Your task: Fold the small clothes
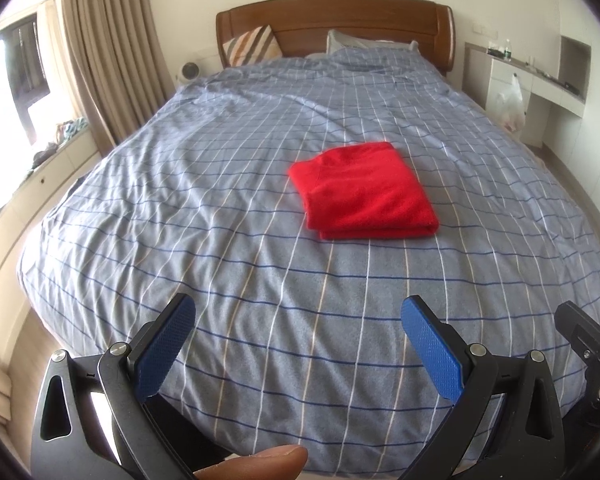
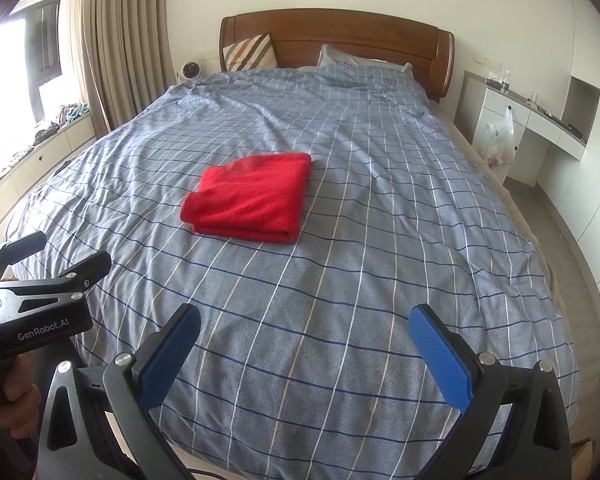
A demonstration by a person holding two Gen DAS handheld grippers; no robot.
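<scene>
Apparently done — red cloth lies folded in a neat stack on the bed, both grippers held back at the foot end, well apart from it.

Left gripper has its jaws spread wide and holds nothing; right gripper likewise gaping and empty. The cloth sits mid-bed on the blue checked duvet, layered edges facing the foot. Risks, as I judge them: a further reach could snag only the top layer and peel the stack open — the soft, rumpled duvet gives little backing, so a pinch may also catch bedding. Fold looks slightly skewed; nudging it square might undo it.
</scene>
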